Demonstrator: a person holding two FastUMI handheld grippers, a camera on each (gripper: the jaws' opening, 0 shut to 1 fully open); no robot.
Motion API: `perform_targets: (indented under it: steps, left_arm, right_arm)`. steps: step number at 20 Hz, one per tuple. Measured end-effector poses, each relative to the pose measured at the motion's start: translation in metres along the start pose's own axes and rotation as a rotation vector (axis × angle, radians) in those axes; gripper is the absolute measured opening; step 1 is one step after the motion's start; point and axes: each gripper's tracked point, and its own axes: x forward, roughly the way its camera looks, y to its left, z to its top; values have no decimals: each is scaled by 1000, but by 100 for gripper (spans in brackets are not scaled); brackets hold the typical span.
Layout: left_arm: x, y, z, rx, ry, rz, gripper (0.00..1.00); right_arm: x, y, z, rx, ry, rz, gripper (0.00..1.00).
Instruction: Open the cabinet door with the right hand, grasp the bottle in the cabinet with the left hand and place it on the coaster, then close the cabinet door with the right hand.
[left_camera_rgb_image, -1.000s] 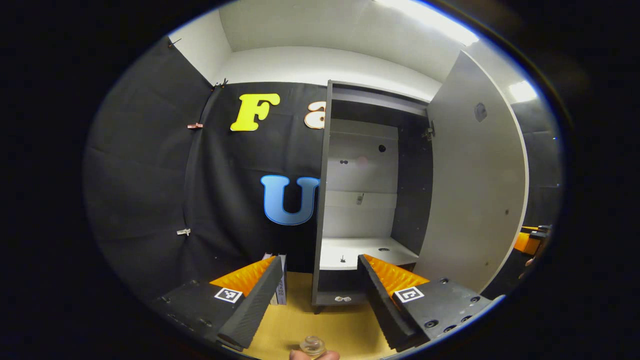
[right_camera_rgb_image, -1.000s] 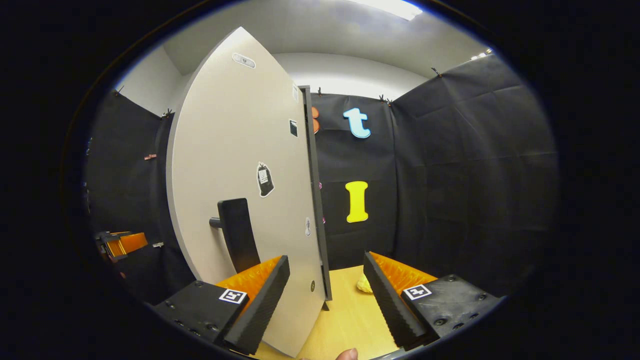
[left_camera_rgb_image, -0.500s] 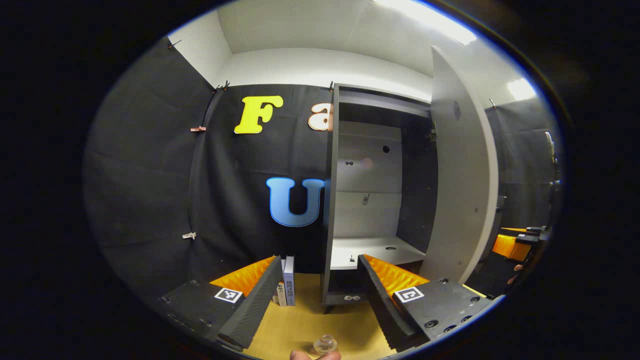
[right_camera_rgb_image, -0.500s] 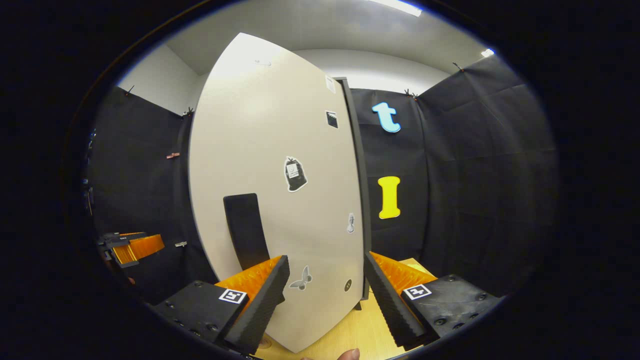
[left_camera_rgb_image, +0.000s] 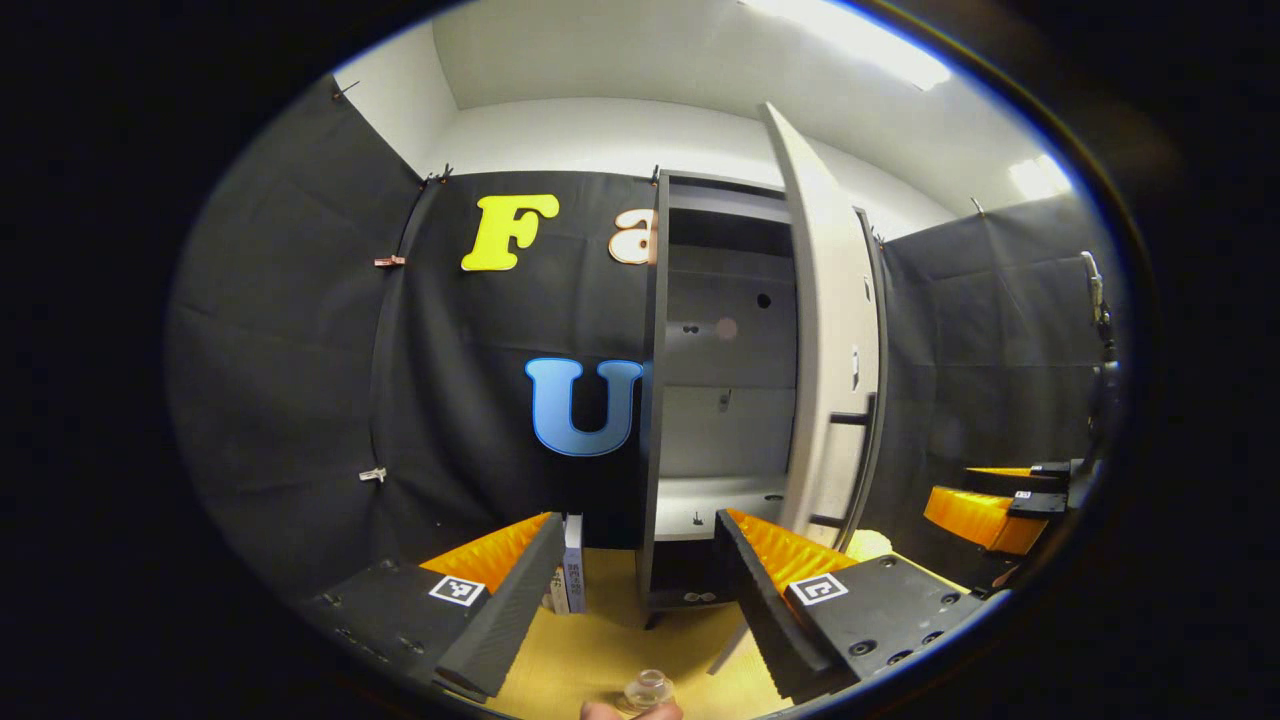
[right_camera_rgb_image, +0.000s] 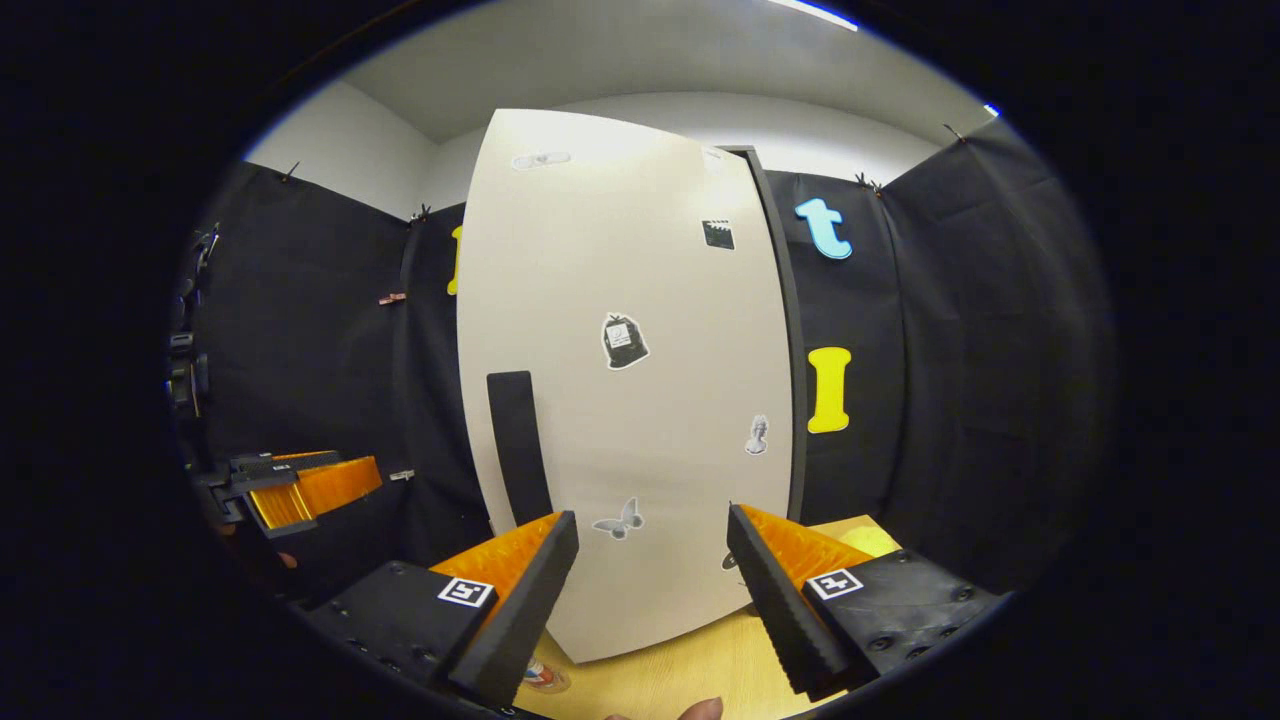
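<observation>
The grey cabinet (left_camera_rgb_image: 655, 400) stands on the wooden table, its inside shelf (left_camera_rgb_image: 715, 495) bare. Its pale door (right_camera_rgb_image: 640, 380) with stickers and a black handle (right_camera_rgb_image: 518, 445) is swung most of the way in; in the left gripper view it shows nearly edge-on (left_camera_rgb_image: 830, 330). My right gripper (right_camera_rgb_image: 650, 590) is open just in front of the door's lower face; contact is unclear. My left gripper (left_camera_rgb_image: 630, 580) is open, nothing between its fingers. The clear bottle's top (left_camera_rgb_image: 648, 688) peeks in at the bottom edge below them. A small round patterned piece (right_camera_rgb_image: 545, 675) lies by the door's lower corner.
Upright books (left_camera_rgb_image: 572, 575) stand left of the cabinet. A yellow lump (right_camera_rgb_image: 870, 540) lies on the table to its right. The other gripper shows in each view: right gripper (left_camera_rgb_image: 985, 510), left gripper (right_camera_rgb_image: 300, 490). A fingertip (right_camera_rgb_image: 700, 708) shows at the bottom.
The cabinet door has swung from wide open toward shut, and my right gripper has followed it round to face it. The left gripper has barely moved.
</observation>
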Motion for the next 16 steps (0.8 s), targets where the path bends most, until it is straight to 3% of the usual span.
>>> perform_targets:
  steps: [5, 6, 7, 11, 16]
  left_arm:
    - [0, -6, 2, -6, -11, -9, 92]
    - [0, -8, 3, -2, -14, -13, 97]
    - [1, -10, 4, 1, -16, -16, 92]
    - [0, -18, 4, 21, -20, -26, 92]
    - [0, -22, 4, 28, -22, -31, 94]
  right_arm:
    - [-7, -8, 3, 4, -9, -19, 97]
    - [-8, -10, 2, 1, -8, -24, 97]
    - [-8, -11, 3, 0, -10, -28, 97]
    - [-10, -18, 5, -2, -22, -52, 97]
    - [-14, -31, 9, -18, -38, -118, 97]
